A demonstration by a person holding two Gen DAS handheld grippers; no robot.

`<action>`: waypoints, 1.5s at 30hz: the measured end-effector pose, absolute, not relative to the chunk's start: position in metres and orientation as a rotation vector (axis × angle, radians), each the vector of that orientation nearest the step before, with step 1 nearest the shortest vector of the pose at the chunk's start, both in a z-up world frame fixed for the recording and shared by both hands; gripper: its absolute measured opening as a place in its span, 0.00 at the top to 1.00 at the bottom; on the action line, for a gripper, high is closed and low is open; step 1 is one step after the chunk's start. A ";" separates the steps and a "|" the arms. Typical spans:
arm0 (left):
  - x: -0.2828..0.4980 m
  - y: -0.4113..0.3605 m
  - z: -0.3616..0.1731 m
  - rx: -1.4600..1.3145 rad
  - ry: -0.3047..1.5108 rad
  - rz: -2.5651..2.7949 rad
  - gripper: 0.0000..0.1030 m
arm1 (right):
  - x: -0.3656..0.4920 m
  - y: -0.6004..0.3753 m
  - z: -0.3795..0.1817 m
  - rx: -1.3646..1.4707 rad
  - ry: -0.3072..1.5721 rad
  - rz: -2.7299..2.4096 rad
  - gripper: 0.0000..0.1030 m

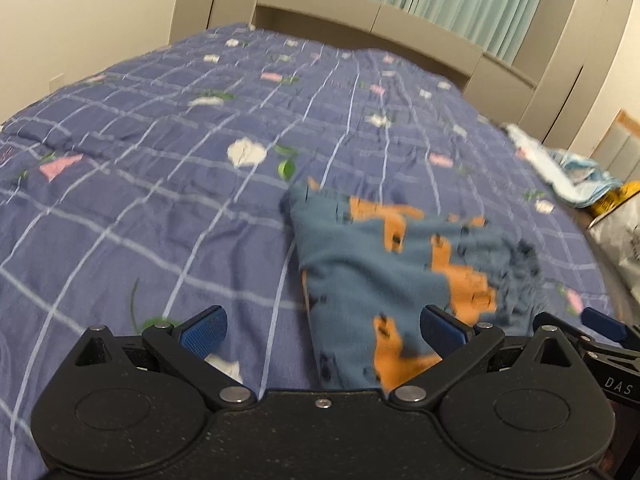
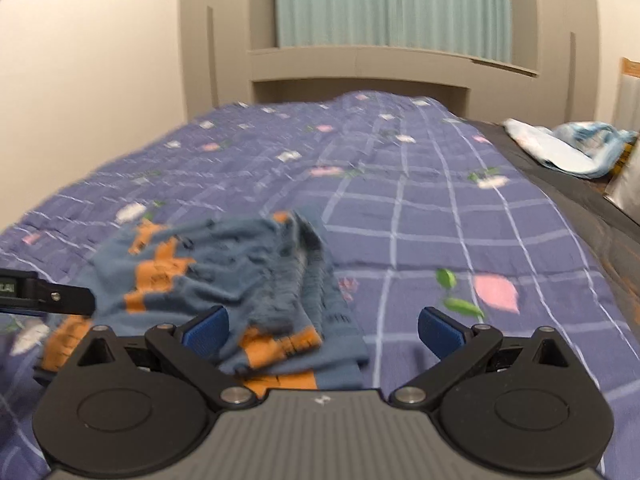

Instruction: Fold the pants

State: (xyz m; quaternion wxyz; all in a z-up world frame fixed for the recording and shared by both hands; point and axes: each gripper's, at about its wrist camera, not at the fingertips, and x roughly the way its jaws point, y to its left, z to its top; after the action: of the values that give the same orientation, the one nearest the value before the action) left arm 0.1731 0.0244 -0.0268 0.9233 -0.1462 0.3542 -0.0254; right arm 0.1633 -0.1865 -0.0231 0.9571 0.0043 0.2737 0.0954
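Observation:
The pants [image 1: 384, 264] are small, blue with orange prints, and lie folded in a loose bundle on the bed; they also show in the right wrist view [image 2: 224, 276]. My left gripper [image 1: 322, 330] is open and empty, its right pad over the near end of the pants. My right gripper [image 2: 323, 330] is open and empty, with its left pad over the pants' near right edge. The right gripper's finger [image 1: 600, 326] shows at the right edge of the left wrist view. The left gripper's finger [image 2: 60, 298] shows at the left of the right wrist view.
The bed is covered by a purple checked quilt [image 1: 160, 200] with flower prints. A beige headboard [image 2: 360, 68] and green curtains [image 2: 392, 4] stand at the far end. A pale blue cloth heap [image 2: 568, 148] lies at the bed's right side. A wall is on the left.

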 end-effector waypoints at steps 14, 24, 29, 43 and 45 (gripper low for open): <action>0.212 0.037 -0.047 -0.438 0.792 -0.083 0.01 | 0.279 -0.218 -0.028 0.190 0.715 0.579 0.00; 0.200 0.021 -0.051 -0.351 0.750 -0.090 0.00 | 0.282 -0.231 -0.045 0.269 0.708 0.606 0.00; 0.198 0.023 -0.051 -0.356 0.769 -0.079 0.00 | 0.279 -0.221 -0.045 0.236 0.702 0.568 0.00; 0.193 0.025 -0.044 -0.383 0.836 -0.066 0.01 | 0.278 -0.232 -0.044 0.405 0.686 0.595 0.01; 0.192 0.025 -0.044 -0.385 0.837 -0.066 0.01 | 0.278 -0.230 -0.044 0.398 0.692 0.597 0.05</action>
State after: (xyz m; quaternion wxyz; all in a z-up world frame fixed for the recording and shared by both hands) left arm 0.1925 0.0254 -0.0438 0.8952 -0.1858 0.4038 -0.0321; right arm 0.2785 -0.2302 -0.0437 0.8782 0.1910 0.3319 0.2864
